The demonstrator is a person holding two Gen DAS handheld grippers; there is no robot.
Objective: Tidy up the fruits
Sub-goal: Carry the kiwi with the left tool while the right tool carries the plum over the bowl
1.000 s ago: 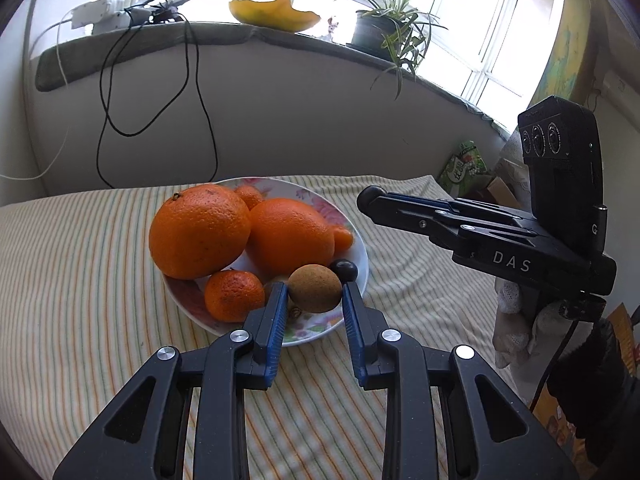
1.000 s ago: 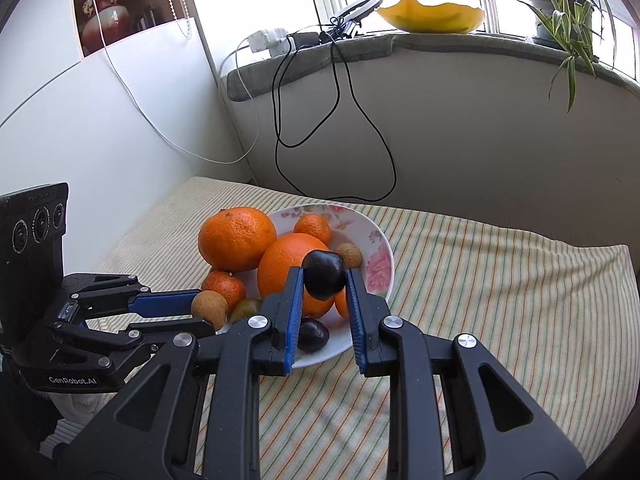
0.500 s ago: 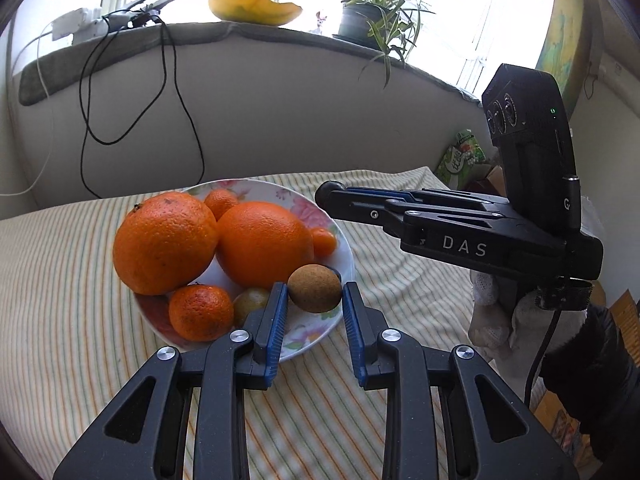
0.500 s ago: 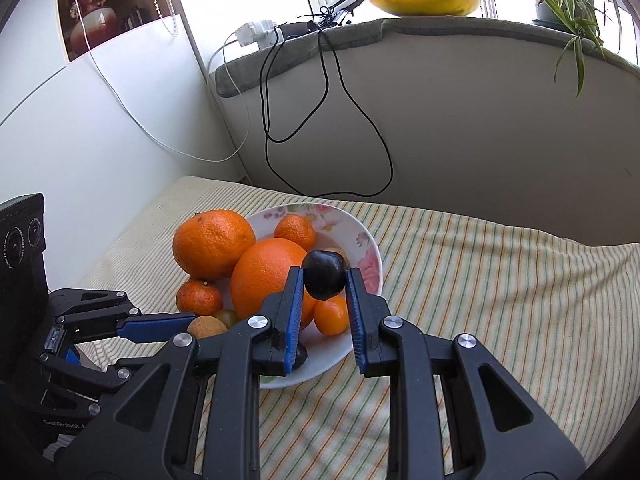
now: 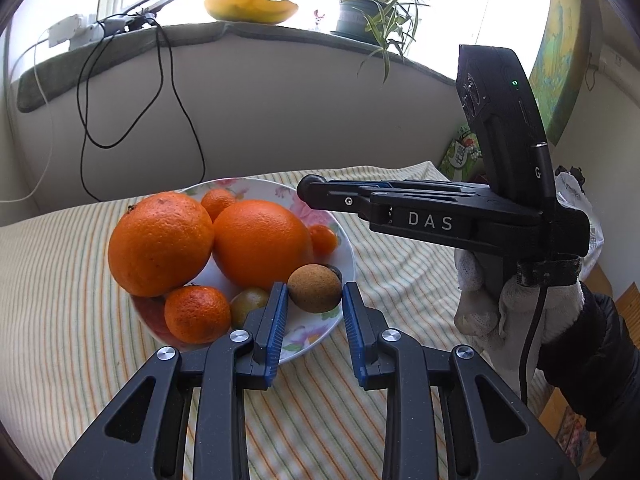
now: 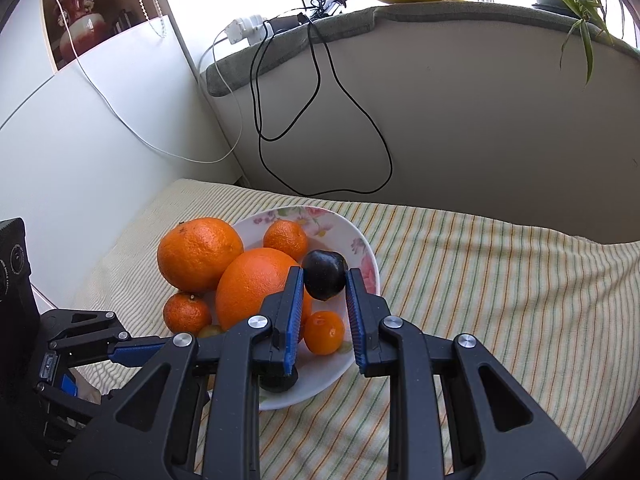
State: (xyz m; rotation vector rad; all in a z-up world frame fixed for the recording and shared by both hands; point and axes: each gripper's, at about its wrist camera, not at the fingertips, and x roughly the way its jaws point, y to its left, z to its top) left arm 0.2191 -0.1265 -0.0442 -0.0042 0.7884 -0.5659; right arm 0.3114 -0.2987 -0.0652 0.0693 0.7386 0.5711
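My left gripper sits low and level over the striped cloth, its 2 blue-padded fingers reaching over the near rim of the flowered plate. The jaws stand apart with a round brown fruit between them; there is a clear gap on the right pad and I cannot tell if the left pad touches it, and the fruit looks to rest on the plate. Just left of my left finger lies a small greenish fruit, then a small mandarin. Ahead of the tips sit 2 large oranges side by side, with 2 more small mandarins behind and to the right of them.

My right gripper comes in from the right side of the plate, seen side-on in the left view as a level black body with its tip above the plate's far edge. A white-gloved hand with a dark sleeve grips its handle from below. Its jaws are closed partway on a dark plum, pinched between both pads at the fingertips and held up above the plate. Under those fingers lie a small orange kumquat and another dark fruit, partly hidden by the left finger.
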